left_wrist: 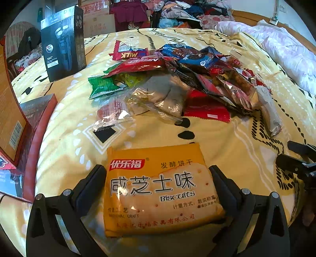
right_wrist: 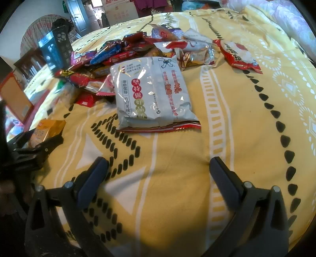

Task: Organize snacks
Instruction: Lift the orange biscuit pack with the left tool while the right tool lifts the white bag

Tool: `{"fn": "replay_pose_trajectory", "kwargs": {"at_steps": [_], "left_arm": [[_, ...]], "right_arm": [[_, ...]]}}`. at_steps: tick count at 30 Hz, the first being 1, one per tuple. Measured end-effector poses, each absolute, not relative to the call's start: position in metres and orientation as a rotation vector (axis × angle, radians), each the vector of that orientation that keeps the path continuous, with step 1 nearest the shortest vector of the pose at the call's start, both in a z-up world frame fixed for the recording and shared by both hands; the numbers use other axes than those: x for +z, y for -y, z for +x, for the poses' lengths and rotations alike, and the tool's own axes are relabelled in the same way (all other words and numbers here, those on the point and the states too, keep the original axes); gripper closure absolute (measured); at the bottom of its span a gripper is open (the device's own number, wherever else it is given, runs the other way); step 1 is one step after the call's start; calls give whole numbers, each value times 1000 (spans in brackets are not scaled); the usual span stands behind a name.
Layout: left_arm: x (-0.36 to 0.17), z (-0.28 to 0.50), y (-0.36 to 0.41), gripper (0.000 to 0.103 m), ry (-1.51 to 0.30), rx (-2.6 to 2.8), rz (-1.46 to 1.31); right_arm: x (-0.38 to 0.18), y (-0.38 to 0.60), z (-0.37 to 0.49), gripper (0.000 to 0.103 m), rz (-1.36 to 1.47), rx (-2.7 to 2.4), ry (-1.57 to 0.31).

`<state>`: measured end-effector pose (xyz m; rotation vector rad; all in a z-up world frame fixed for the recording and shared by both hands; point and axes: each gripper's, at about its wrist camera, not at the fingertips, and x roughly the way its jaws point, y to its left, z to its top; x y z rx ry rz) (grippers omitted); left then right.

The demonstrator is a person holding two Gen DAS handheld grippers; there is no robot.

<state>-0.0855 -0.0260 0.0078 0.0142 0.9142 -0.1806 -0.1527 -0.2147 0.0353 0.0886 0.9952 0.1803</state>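
a yellow patterned bedspread (right_wrist: 227, 122) covers the bed, with a heap of snack packets (left_wrist: 177, 65) across its middle. a white rice-cracker bag (right_wrist: 152, 93) lies just ahead of the right gripper (right_wrist: 158, 174), whose jaws gape over bare cloth. the orange biscuit packet (left_wrist: 158, 189) lies flat between the wide-spread left gripper (left_wrist: 157, 178) fingers, pads alongside, not pinching.

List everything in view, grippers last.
biscuit packet: 1, orange, on the bedspread between the left gripper's fingers
rice cracker bag: 1, white, ahead of the right gripper
snack pile: many, mostly red, blue, green, mid-bed
shaver box: 1, black, upright, far left
red box: 1, left edge
bedspread: 1, yellow patterned
clothes heap: mixed colours, behind the bed
left gripper: black, open
right gripper: black, open, empty
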Motion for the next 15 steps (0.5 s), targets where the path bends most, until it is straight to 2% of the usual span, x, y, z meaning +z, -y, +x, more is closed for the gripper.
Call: {"fn": "replay_pose_trajectory", "kwargs": {"at_steps": [3, 6, 9, 15], "left_arm": [[12, -87, 25, 2, -924, -170, 17], [18, -93, 25, 12, -935, -168, 12], [25, -100, 25, 19, -925, -184, 8], [38, -112, 22, 22, -908, -162, 45]], "right_arm": [[35, 215, -153, 0, 90, 182, -996], [36, 217, -154, 0, 97, 186, -989], [38, 220, -156, 0, 112, 185, -977], [55, 228, -165, 0, 173, 217, -937]]}}
